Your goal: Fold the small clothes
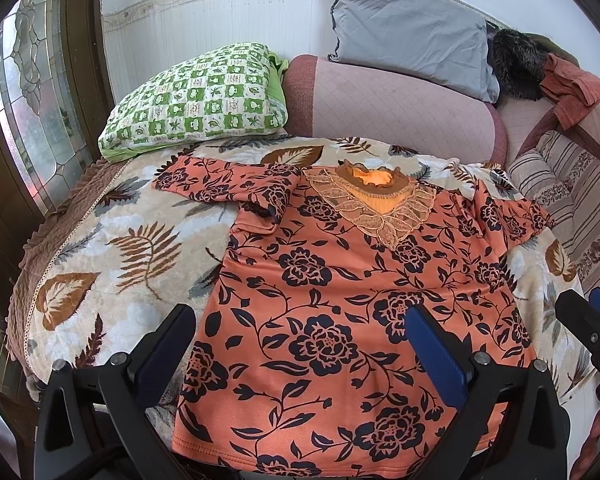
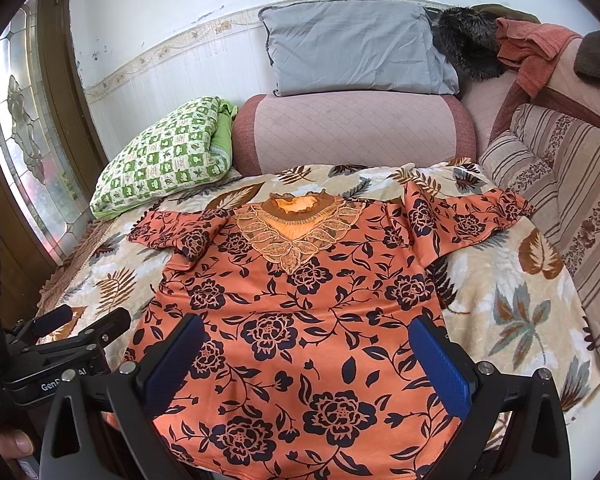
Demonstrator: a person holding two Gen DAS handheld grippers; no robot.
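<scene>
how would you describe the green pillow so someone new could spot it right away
Start at the leaf-print blanket where the orange floral top lies flat. At its far left corner, beside the pink bolster, sits the green pillow. Its green-and-white checks set it apart from the plain grey pillow behind.

Orange top (image 1: 332,320) (image 2: 300,320), dark navy rose-and-vine print all over. Lace leaf-shaped appliqué at the V neckline, ruffled brown collar edge. Laid flat, front up, unfolded, on a leaf-patterned blanket (image 1: 112,248) (image 2: 512,304) over the bed. Hem at the near edge, neckline at the far end. Both short sleeves spread outward to left and right; left sleeve slightly creased at the shoulder. Body mostly smooth.
</scene>
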